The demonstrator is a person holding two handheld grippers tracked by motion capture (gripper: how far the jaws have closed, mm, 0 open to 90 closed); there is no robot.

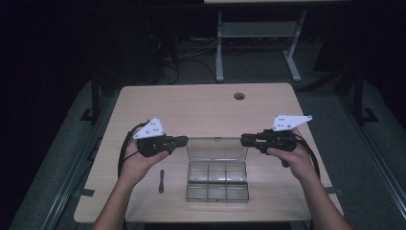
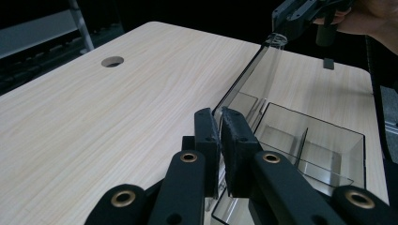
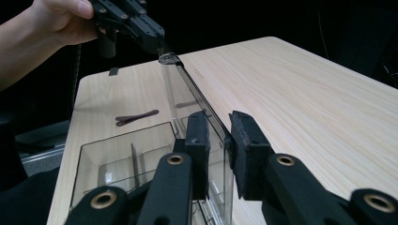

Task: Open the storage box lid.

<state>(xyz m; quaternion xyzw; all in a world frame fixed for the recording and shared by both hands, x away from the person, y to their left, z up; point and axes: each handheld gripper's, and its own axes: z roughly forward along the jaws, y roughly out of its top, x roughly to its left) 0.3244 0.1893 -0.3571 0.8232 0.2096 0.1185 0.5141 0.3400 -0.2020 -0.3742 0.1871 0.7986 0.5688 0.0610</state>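
I count two grippers: left gripper (image 1: 183, 140) at 9 o'clock, right gripper (image 1: 243, 139) at 3. One clear compartment box (image 1: 218, 186), six cells, one raised lid (image 1: 217, 149). One dark clip (image 1: 161, 180) at 7 o'clock. One table (image 1: 201, 105), one grommet hole (image 1: 239, 96) at 12.
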